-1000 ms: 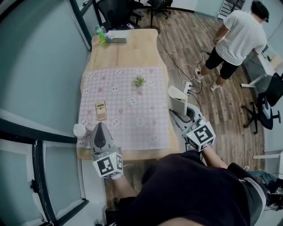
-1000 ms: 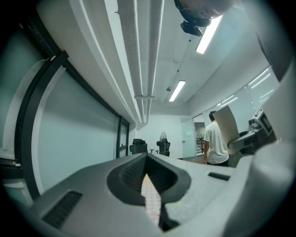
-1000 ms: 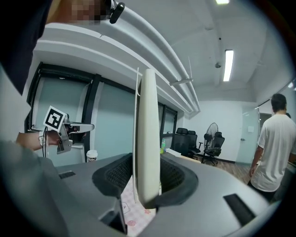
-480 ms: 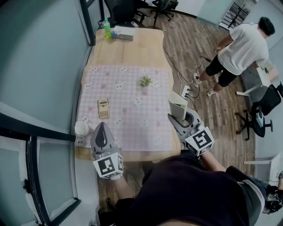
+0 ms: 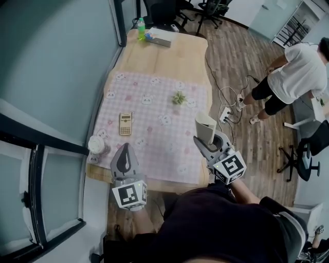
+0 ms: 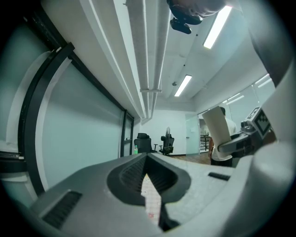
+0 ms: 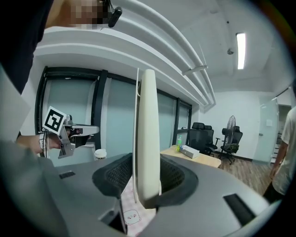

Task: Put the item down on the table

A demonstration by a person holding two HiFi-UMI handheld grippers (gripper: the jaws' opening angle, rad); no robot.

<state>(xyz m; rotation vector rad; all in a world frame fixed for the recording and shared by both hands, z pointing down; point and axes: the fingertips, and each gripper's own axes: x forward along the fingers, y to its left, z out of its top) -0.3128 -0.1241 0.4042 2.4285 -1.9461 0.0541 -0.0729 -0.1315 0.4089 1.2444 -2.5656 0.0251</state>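
The head view looks steeply down on the tabletop [image 5: 164, 59] from above and behind the fingers [image 5: 123, 160]. Each gripper view rides close behind its own fingers, facing roughly level across the tabletop; all three share the pink checked cloth [image 5: 154, 128] ahead of the fingers

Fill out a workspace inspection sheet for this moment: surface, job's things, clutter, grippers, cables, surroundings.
Surface: wooden table, its near part under a pink patterned cloth.
Job's things: cream flat item, held upright at the table's right edge, not yet set down.
Clutter: calculator and small green plant on the cloth; lidded cup at the near left corner; green bottle and a box at the far end.
Grippers: right gripper shut on the cream flat item; left gripper shut, empty.
Cables: power strip with white cables on the floor, right of the table.
Surroundings: glass wall on the left; standing person; office chairs.
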